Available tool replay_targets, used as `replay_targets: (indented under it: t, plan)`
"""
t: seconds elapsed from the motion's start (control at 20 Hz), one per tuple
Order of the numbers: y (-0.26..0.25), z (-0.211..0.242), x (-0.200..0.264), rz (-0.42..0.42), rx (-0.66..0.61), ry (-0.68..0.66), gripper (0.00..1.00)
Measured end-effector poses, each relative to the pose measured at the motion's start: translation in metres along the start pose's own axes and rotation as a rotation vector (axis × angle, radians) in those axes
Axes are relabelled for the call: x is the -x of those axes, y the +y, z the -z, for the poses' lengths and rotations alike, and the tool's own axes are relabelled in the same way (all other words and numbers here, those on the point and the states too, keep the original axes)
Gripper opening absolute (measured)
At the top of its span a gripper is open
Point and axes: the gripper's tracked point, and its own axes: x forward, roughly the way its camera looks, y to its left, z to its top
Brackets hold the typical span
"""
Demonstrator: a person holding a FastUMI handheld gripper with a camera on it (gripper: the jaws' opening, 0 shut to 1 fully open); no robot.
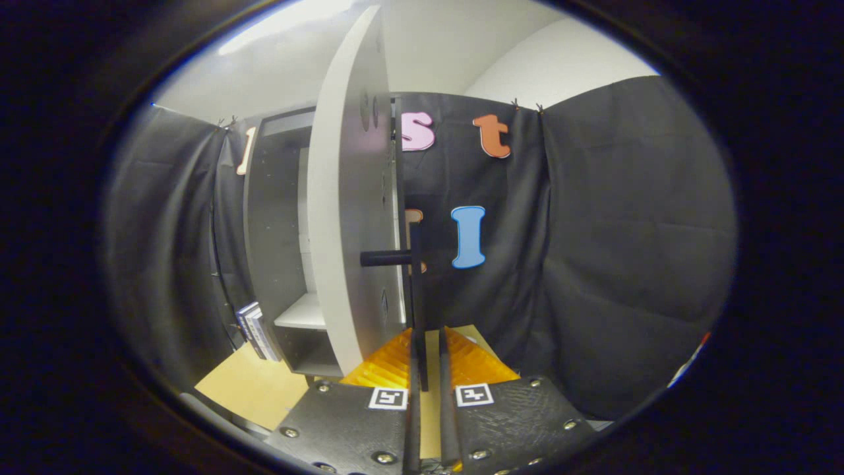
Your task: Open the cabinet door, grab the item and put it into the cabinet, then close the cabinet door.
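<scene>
The cabinet (273, 231) stands ahead to the left, a dark body with a white shelf (303, 311) inside. Its pale door (349, 211) is swung open and I see it nearly edge-on, just ahead of the fingers. A black handle (417, 290) sticks out from the door on a short post, and its upright bar runs down between my fingers. My gripper (425, 373) is shut on that bar, with one finger (389, 366) on each side of it. A flat striped item (256, 330), like a small book, leans against the cabinet's left side on the table.
A light wooden table (244, 389) lies under the cabinet and the fingers. Black cloth walls close the booth to the left, behind and to the right. A white wall rises above the cloth.
</scene>
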Motion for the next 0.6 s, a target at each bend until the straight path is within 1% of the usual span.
replay_targets:
  t: [0.3, 0.5, 0.6]
  plan:
    - [-0.024, -0.002, -0.009, -0.079, -0.006, 0.009, 0.12]
    - [-0.025, -0.002, -0.011, -0.145, -0.015, 0.010, 0.12]
    - [-0.026, -0.003, -0.011, -0.146, -0.006, 0.007, 0.12]
